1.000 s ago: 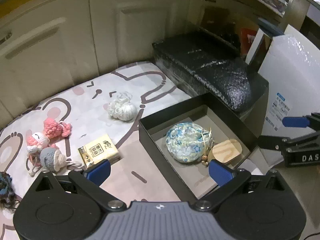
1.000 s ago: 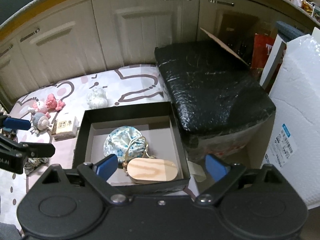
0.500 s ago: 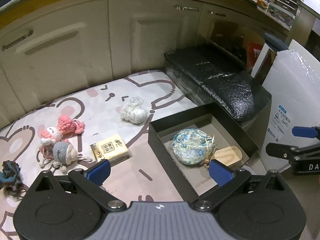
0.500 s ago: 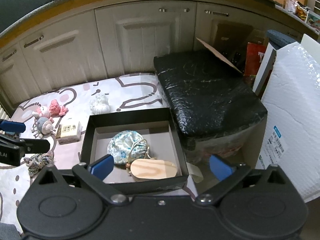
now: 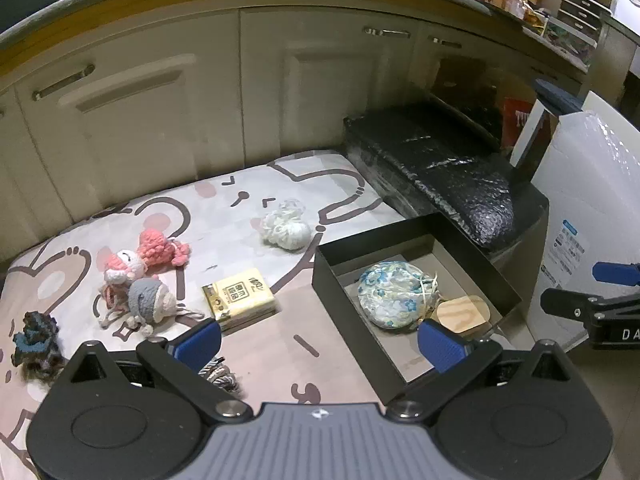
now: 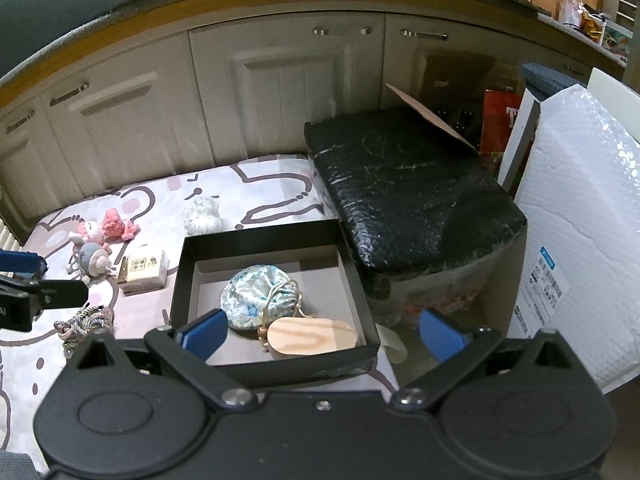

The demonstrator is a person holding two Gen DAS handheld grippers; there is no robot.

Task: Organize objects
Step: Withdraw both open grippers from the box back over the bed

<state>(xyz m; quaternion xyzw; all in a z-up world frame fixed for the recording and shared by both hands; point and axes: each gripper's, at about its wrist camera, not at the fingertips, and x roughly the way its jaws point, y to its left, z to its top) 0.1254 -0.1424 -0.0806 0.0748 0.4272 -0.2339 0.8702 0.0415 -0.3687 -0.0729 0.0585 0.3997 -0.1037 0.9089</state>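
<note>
Between placements, by my reading. Right gripper (image 6: pixel 322 336) jaws have just been opening, now wide apart, nothing between them; black box (image 6: pixel 356 284) directly below-ahead, floral pouch (image 6: pixel 256 296) and wooden piece (image 6: pixel 312 338) inside. Left gripper (image 5: pixel 320 340) also spread, empty. Next: a loose item, likely the yellow packet (image 5: pixel 240 298) just ahead of its left finger.

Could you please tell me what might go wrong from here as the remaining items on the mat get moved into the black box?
The blue floral fabric pouch and oval wooden lid already fill much of the black open box, so later items may pile up.

The crocheted pink doll and grey doll touch, with loose strings; grabbing one might drag the other.
</note>
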